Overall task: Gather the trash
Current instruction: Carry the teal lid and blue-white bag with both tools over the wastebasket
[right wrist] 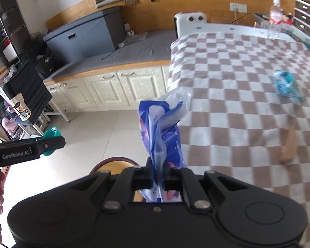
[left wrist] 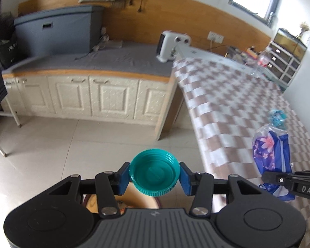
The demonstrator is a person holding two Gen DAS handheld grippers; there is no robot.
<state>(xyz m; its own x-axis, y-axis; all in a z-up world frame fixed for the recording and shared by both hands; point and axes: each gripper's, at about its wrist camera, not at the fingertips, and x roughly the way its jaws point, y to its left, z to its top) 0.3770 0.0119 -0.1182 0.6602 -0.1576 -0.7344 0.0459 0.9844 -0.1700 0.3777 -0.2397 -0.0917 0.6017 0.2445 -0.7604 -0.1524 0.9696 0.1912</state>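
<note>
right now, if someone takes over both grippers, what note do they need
Left gripper: shut on the teal lid, held above the floor.
Right gripper: shut on the blue flowered plastic bag, which hangs beside the checkered table.
Done: lid and bag picked up.
Left: a light blue wrapper and a clear bottle on the table; no bin clearly in view.

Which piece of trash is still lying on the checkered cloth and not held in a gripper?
The crumpled light-blue wrapper. The teal cap sits clamped in the left gripper, and the blue flowered bag is pinched in the right gripper.
</note>
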